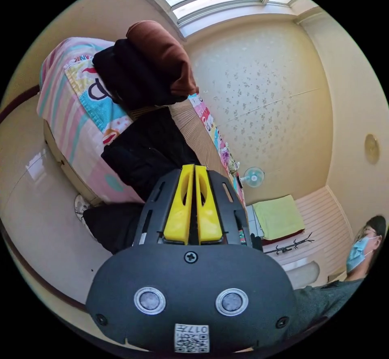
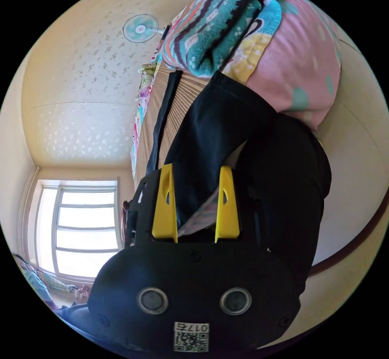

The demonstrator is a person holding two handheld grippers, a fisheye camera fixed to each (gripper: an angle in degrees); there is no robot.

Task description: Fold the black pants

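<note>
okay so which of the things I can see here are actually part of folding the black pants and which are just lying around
Part of the job:
black pants, hanging off the bed edge
left gripper, shut
right gripper, open around the pants
bed

Just lying about:
brown garment and dark garment, piled on the bed
knitted blanket
fan
green cloth

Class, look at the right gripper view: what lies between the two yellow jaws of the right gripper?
In the right gripper view, a stretch of the black pants runs between the open jaws of the right gripper, with a strip of pink bedding showing beside it.
</note>
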